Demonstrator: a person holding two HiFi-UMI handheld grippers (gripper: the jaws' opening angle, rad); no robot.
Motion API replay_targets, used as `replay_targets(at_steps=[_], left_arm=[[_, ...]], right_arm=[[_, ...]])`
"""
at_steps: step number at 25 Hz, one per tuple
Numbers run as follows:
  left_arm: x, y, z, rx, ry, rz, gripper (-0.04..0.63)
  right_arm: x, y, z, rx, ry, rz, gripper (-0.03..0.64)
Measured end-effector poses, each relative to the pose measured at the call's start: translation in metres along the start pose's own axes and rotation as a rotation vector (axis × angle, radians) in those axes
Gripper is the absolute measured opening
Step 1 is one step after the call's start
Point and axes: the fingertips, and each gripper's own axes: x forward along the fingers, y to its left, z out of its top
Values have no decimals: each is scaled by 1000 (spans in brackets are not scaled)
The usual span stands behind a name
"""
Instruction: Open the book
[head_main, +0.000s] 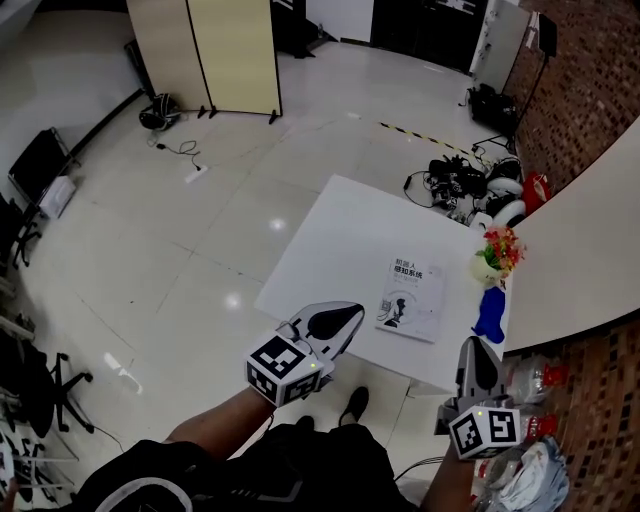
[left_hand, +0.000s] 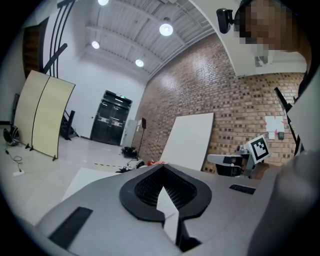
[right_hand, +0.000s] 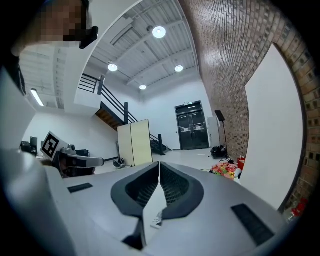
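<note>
While the book (head_main: 412, 297) lies closed on the white table (head_main: 335, 230), left gripper (head_main: 350, 314) and right gripper (head_main: 472, 348) hover near it (jaws of both together, holding nothing).

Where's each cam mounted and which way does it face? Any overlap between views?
Head view: on the person's head, steeply down at white rectangular table and closed white paperback book; left gripper, right gripper, left forearm show.
Left gripper view: on left gripper, along its shut jaws toward red brick wall; right gripper at right.
Right gripper view: on right gripper, along its shut jaws toward black double door; left gripper at left.
Shared: beige folding screen, in all three.
</note>
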Motion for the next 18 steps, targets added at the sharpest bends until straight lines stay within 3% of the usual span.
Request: replay_targets(at_steps=[6,11,18], left_arm=[[70,26,16,35,18,45,-5],[117,47,21,15,25,101,-5],[164,84,-16,-32,130,124,-5]], right_arm=[[64,-54,9,-13,3,62,2],[108,-91,8,-4,29,115,2],[164,-127,-54,70,194,93,3]])
